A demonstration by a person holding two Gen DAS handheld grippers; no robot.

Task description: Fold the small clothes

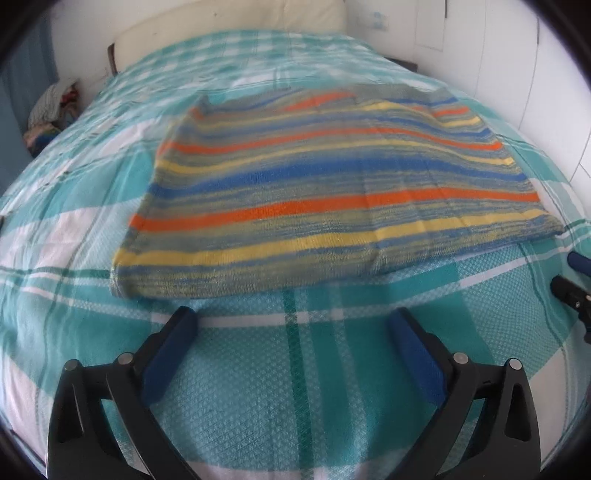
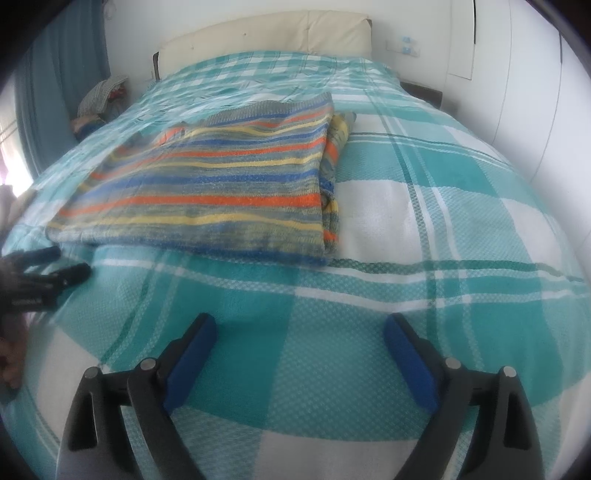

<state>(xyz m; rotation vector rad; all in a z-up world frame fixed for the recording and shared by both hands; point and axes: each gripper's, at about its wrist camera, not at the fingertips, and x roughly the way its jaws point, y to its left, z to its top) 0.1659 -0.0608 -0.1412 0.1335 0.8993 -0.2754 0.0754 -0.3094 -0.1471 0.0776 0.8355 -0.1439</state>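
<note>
Left wrist view: my left gripper point(image 1: 291, 321) hangs over the teal-and-white checked bedspread point(image 1: 258, 387), jaws spread wide, nothing between the blue pads point(image 1: 413, 354). The striped knitted garment point(image 1: 332, 192), in orange, yellow, blue and grey bands, lies flat on the bedspread just ahead of the fingertips, its near folded edge close to the left pad but apart from it. Off to the right of the fingers, the tip of my right gripper point(image 1: 572, 280) shows at the frame edge. Right wrist view: my right gripper point(image 2: 299, 326) also stands wide apart and empty above the bedspread point(image 2: 406, 295). The garment point(image 2: 207, 192) sits ahead and to the left of the fingers, well clear of them, with layered edges stacked along its right side. My left gripper point(image 2: 62, 262) shows far left, beside the garment's near left corner. A cream headboard point(image 2: 266, 33) stands beyond.
</note>
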